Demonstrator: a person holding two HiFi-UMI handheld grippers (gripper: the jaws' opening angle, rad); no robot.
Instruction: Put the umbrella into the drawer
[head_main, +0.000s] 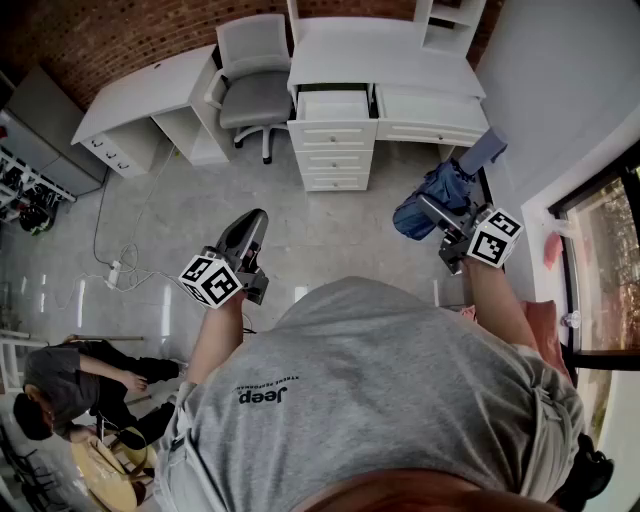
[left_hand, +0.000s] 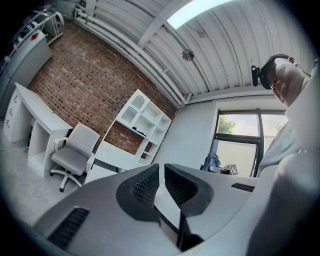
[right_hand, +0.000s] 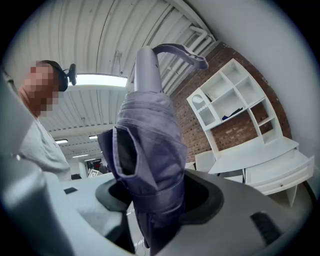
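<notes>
My right gripper (head_main: 432, 212) is shut on a folded blue umbrella (head_main: 424, 201), held level over the floor to the right of the desk. In the right gripper view the umbrella (right_hand: 150, 145) stands upright between the jaws of that gripper (right_hand: 155, 186), its grey handle (right_hand: 147, 65) on top. The white drawer unit's top drawer (head_main: 333, 104) is pulled open, some way ahead of both grippers. My left gripper (head_main: 255, 222) hangs at the left, its jaws (left_hand: 161, 167) shut with nothing between them. The left gripper view shows the umbrella (left_hand: 212, 161) off to the right.
A grey office chair (head_main: 255, 85) stands left of the drawer unit, beside a second white desk (head_main: 140, 100). The desk's shallow drawer (head_main: 430, 105) also stands out. A person (head_main: 70, 385) crouches at lower left. A power strip (head_main: 112, 270) and cable lie on the floor. A window (head_main: 600, 260) is at right.
</notes>
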